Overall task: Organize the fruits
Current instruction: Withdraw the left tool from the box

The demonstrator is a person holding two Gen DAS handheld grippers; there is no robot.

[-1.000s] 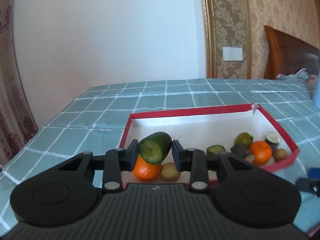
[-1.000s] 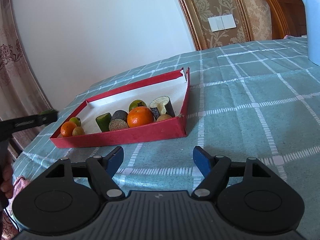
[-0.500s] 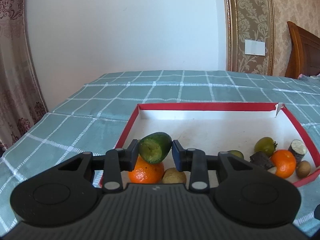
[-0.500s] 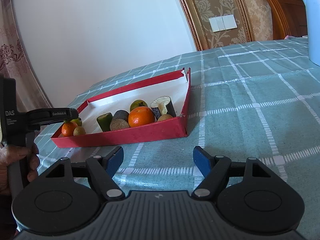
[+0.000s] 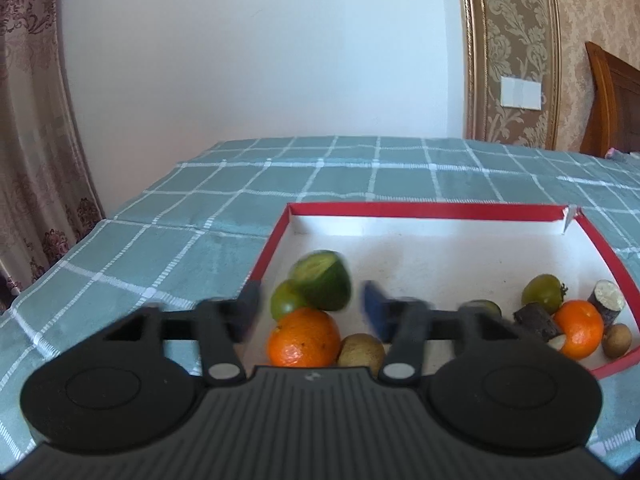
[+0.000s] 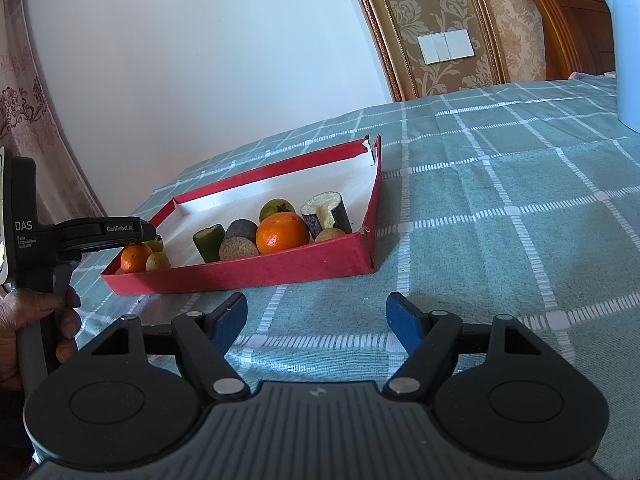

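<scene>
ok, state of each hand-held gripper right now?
Left hand-held gripper: jaws opening, the cut green fruit piece between them but no longer pinched.
Right hand-held gripper: open, holding nothing.

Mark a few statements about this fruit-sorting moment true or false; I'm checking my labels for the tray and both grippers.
1. The left gripper clamps the cut green piece. False: its jaws are opening, with the piece loose between them.
2. The red tray sits on a checked cloth. True.
3. The right gripper holds an orange. False: it is open and empty, outside the tray.
4. Two oranges lie in the tray. True.
</scene>
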